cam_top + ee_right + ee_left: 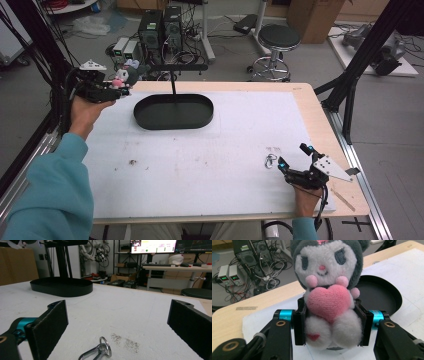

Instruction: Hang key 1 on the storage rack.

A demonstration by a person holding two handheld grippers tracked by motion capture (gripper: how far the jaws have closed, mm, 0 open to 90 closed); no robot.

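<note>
Right gripper view: right gripper [117,322] low over the white mat, jaws spread wide, nothing between them. A metal clasp [96,352] with its ring lies flat on the mat just ahead of the jaws, slightly toward the left pad; its long axis runs diagonally, ring end pointing away from the gripper. In the high view the clasp [270,161] sits just beside the right gripper [295,161], on its left and a little farther up the table. Judgement: the right hand is far the nearer one; a short forward push and a close would take the clasp.

Left gripper [120,86] is raised at the far left corner, jaws closed on a plush toy [329,297], pads pressing its sides at the pink heart. The black oval tray [172,120], with a post and crossbar, lies just right of it.

Surface: white mat [200,160] on a wooden table, faint smudges. Room: stool, computers, cables on the floor.
</note>
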